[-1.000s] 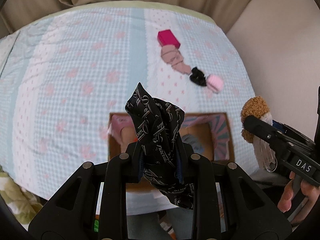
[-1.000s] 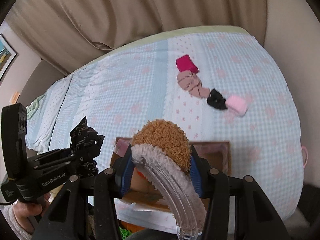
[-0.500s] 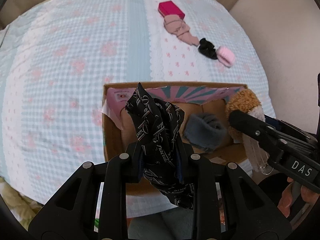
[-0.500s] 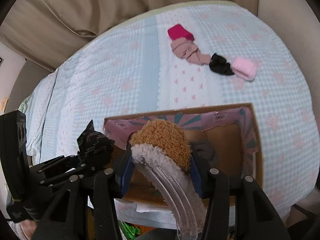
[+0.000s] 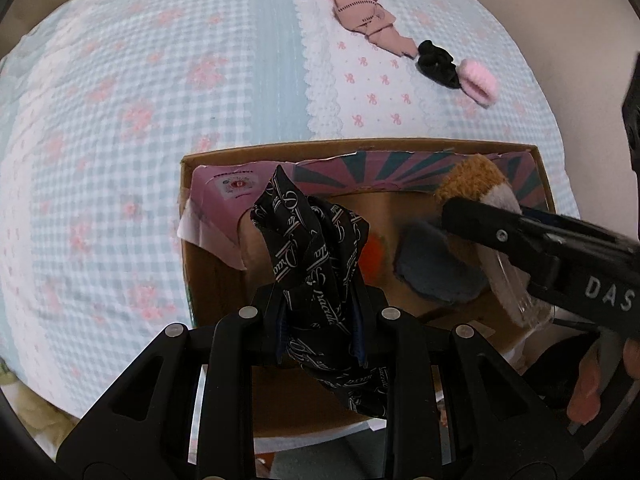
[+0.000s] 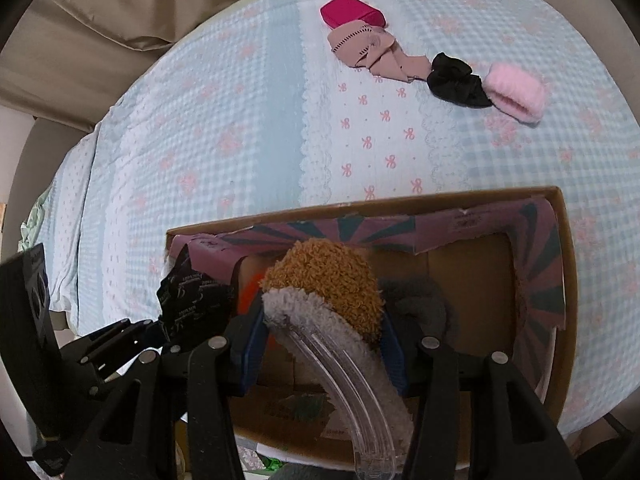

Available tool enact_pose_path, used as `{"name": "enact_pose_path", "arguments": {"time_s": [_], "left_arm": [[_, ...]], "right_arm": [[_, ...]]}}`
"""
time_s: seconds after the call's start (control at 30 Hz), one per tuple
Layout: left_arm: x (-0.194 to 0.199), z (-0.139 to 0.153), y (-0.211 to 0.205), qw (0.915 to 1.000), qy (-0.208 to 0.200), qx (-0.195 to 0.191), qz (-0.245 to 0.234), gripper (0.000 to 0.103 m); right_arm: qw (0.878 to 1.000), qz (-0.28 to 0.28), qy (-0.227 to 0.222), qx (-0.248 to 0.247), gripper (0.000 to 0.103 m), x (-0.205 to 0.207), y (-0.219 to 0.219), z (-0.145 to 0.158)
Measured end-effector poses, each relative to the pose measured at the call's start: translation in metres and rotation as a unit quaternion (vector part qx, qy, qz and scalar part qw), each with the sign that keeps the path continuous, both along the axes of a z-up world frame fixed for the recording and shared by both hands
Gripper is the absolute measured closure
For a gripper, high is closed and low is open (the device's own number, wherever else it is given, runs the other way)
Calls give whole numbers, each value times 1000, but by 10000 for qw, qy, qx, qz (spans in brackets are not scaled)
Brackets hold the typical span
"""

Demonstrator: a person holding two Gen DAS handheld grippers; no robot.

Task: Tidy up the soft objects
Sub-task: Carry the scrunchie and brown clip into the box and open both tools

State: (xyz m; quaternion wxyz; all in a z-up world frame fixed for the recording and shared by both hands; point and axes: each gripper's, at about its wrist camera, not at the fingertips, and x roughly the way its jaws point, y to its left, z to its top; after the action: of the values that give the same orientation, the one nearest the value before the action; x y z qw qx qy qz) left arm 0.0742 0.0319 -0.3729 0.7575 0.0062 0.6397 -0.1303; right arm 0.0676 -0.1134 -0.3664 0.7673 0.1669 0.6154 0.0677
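My left gripper [image 5: 320,320] is shut on a black printed scarf [image 5: 316,256] and holds it over the left part of an open cardboard box [image 5: 184,240]. My right gripper [image 6: 322,344] is shut on a brown and grey fuzzy headband [image 6: 332,280] over the box [image 6: 568,280], and it shows in the left wrist view [image 5: 472,216]. A grey fuzzy item [image 5: 432,268] and something orange [image 5: 374,256] lie inside the box. The scarf also shows in the right wrist view [image 6: 192,292].
The box sits on a bed with a blue checked cover [image 5: 120,120]. At the far side lie a magenta case [image 6: 352,10], a beige cloth [image 6: 368,50], a black scrunchie [image 6: 456,80] and a pink fuzzy item [image 6: 516,90]. A beige curtain [image 6: 100,20] hangs behind.
Both grippers have moved forward and down toward the box with their items still held. The box now fills more of both views.
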Motion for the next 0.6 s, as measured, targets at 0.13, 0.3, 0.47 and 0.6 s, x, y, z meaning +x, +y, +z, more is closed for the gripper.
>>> {"name": "enact_pose_path", "arguments": {"time_s": [0.13, 0.3, 0.47, 0.6], "left_arm": [[1, 2, -5, 9997, -130, 196, -93, 4], [-3, 8, -2, 9996, -261, 117, -32, 1], [-6, 10, 0, 9997, -225, 116, 28, 1], [-10, 18, 1, 9994, -290, 154, 62, 1]], "right_arm": [[10000, 9, 41, 25, 24, 11, 0, -4], [10000, -22, 25, -52, 0, 12, -11, -3], [9999, 12, 102, -99, 0, 7, -16, -5], [9999, 49, -72, -134, 0, 2, -15, 3]]}}
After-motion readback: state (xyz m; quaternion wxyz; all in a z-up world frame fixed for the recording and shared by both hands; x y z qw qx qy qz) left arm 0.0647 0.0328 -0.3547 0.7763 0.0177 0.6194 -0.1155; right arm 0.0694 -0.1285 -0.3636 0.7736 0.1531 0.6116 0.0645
